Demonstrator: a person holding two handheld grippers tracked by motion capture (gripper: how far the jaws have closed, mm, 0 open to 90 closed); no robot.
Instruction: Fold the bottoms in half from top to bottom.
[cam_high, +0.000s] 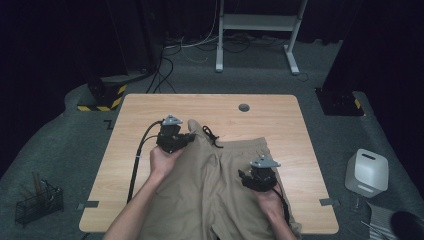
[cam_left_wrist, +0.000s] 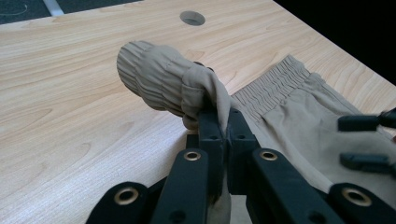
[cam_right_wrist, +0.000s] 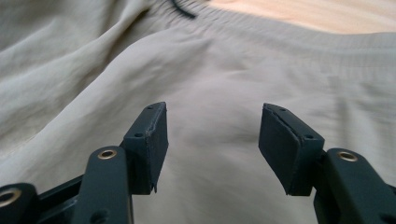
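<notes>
Tan shorts (cam_high: 215, 175) with an elastic waistband and a black drawstring (cam_high: 212, 135) lie spread across the wooden table (cam_high: 150, 107). My left gripper (cam_high: 186, 140) is shut on the waistband corner (cam_left_wrist: 159, 79), lifting it into a bunched fold just above the tabletop. My right gripper (cam_high: 246, 176) hovers over the shorts near their right side, its jaws wide apart above the fabric (cam_right_wrist: 219, 93) with nothing pinched between them. In the left gripper view, the right gripper's fingertips (cam_left_wrist: 364, 123) appear at the right edge over the cloth.
A round cable hole (cam_high: 244, 107) sits near the table's far edge. On the floor are a white box (cam_high: 367, 172) at the right, a wire basket (cam_high: 37, 202) at the left, and a white desk frame (cam_high: 257, 30) behind.
</notes>
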